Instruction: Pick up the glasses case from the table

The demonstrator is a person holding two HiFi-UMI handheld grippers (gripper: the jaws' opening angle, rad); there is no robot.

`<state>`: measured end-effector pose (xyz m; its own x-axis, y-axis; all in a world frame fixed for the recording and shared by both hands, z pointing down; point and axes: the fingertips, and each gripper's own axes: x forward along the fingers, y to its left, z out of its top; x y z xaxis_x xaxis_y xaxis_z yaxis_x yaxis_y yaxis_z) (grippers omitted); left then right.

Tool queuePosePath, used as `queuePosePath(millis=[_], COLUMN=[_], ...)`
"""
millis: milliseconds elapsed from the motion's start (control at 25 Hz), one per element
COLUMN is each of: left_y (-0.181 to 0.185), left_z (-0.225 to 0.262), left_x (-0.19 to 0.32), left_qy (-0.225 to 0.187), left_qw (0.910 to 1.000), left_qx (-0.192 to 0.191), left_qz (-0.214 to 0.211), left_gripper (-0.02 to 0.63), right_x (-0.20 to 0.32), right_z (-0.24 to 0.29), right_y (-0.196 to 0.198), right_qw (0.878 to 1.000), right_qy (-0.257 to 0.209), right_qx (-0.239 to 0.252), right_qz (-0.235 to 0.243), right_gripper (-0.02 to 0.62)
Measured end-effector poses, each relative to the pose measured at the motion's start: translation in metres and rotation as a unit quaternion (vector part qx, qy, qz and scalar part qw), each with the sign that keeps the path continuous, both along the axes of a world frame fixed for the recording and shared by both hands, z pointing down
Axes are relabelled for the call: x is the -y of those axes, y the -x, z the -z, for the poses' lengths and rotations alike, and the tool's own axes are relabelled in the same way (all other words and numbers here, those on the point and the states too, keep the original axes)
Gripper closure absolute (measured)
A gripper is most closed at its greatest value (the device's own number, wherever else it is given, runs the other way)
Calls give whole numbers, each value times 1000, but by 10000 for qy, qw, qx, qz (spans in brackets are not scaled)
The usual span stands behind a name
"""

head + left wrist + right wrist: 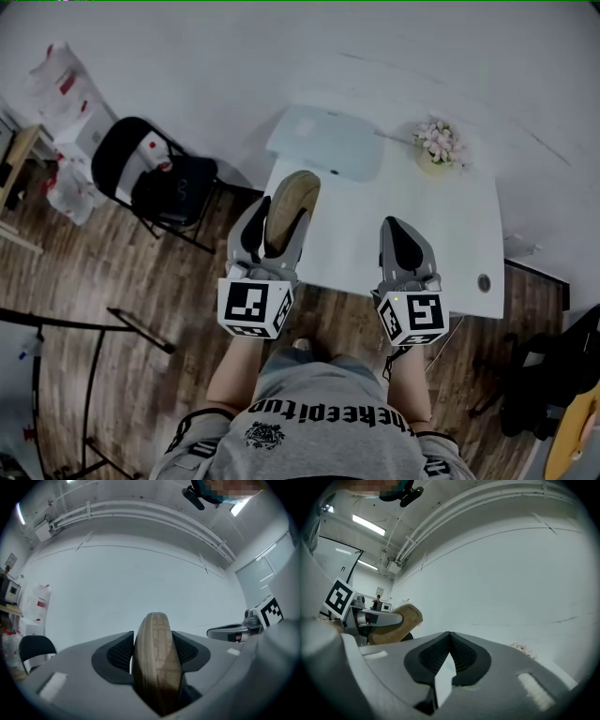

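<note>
Left gripper (278,225) clamps the tan glasses case (292,192) edge-on between its pads, held in the air over the near left edge of the white table (450,234). Right gripper (403,234) is closed and empty, over the table's near edge. Flowers (441,142) sit at the table's far right corner.

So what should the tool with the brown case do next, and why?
Probably lift a little higher without loosening. The left tool is clamped on the glasses case, which seems off the white table, so a bit more height would make the pick-up sure. The right tool is shut and empty.
</note>
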<state>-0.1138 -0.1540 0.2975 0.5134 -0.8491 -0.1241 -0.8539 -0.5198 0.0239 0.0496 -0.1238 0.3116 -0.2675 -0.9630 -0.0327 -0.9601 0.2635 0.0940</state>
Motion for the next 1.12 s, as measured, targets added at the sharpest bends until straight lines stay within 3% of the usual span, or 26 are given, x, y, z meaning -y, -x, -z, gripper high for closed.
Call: queuePosePath(millis=[1120], left_y=[-17], left_z=[14], left_x=[-63], left_qy=[-280], left_qw=[9988], left_qx=[-88], left_qz=[385], left_gripper=[344], right_x=[-57], right_z=[6], right_y=[-29], right_qw=[9998], right_qy=[25], right_qx=[-38], right_qz=[169], right_gripper=[592])
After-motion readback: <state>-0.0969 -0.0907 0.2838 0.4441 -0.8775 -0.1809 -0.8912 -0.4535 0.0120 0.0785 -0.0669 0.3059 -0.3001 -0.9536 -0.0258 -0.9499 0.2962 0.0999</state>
